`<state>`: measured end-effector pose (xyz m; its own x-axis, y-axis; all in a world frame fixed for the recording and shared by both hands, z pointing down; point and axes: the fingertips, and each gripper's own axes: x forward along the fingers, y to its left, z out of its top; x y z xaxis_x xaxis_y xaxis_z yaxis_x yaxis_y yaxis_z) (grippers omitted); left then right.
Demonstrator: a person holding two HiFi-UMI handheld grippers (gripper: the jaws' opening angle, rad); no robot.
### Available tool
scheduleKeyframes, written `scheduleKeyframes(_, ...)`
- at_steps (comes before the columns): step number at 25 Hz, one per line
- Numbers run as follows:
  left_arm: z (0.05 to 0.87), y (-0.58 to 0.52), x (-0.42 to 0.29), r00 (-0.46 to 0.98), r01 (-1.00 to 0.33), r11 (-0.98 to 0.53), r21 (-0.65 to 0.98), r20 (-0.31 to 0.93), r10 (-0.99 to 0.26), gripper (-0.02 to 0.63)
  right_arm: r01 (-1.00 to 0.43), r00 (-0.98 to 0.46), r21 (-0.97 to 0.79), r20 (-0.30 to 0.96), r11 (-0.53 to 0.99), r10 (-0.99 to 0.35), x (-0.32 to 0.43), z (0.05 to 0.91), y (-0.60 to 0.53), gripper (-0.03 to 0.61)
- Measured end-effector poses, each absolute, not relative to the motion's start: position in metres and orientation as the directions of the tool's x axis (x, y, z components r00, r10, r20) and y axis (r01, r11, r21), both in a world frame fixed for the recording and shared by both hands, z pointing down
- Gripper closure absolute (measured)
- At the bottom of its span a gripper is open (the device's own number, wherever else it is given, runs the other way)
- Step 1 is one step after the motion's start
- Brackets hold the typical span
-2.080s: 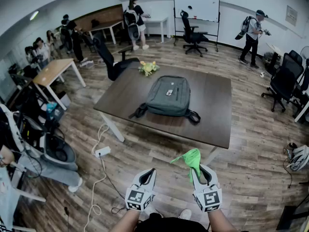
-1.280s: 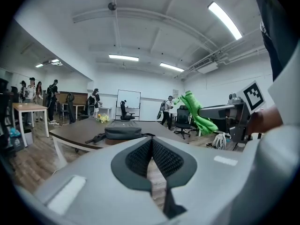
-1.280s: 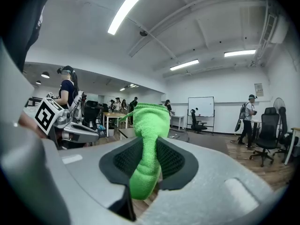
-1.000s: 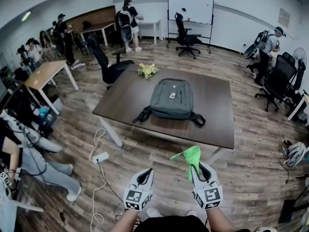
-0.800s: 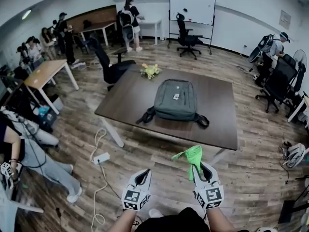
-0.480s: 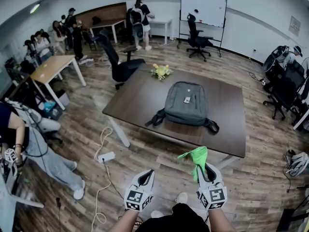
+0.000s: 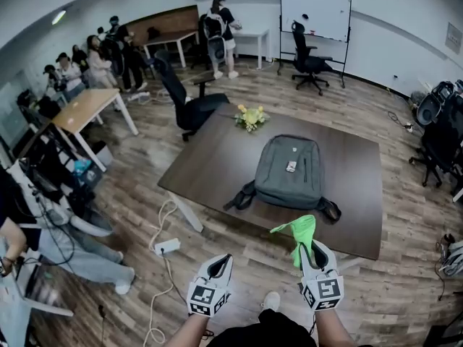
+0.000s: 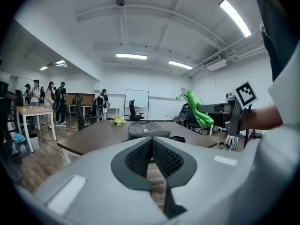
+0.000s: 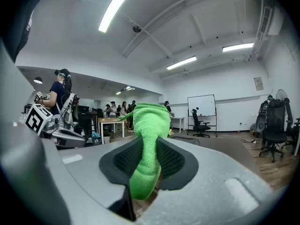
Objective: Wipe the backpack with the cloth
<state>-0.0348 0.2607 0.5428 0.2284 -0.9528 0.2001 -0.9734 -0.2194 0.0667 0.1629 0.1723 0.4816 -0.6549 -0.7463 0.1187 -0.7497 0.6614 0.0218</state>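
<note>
Wiping has not begun: the right gripper (image 7: 315,256) pinches the green cloth (image 7: 300,233), the left gripper (image 7: 219,264) has its jaws pressed together (holding nothing), and the backpack (image 7: 289,170) lies untouched on the far table (image 7: 210,157).

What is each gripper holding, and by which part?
The right gripper pinches the green cloth near its lower end; most of it stands above the jaws. The left gripper holds nothing.

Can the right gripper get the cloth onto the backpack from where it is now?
Probably not yet: the right gripper, shut on the cloth, hangs short of the table edge, with the backpack mid-table. Nothing blocks the way.
</note>
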Motion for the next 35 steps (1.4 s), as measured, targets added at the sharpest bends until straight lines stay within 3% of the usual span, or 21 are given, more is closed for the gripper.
scheduleKeyframes(21,0.533,0.122,-0.025,0.158,-0.987,-0.156,0.030,0.215,-0.964,0.595,-0.657,-0.747,0.022,0.121,0.754,-0.654,0.153,0.487,0.029,0.482)
scheduleKeyframes(35,0.529,-0.012,-0.069,0.269,-0.963,-0.270,0.015,0.175,-0.947,0.595,-0.733,-0.671,0.044,0.119,0.679,-0.732,0.123,0.484,-0.072,0.482)
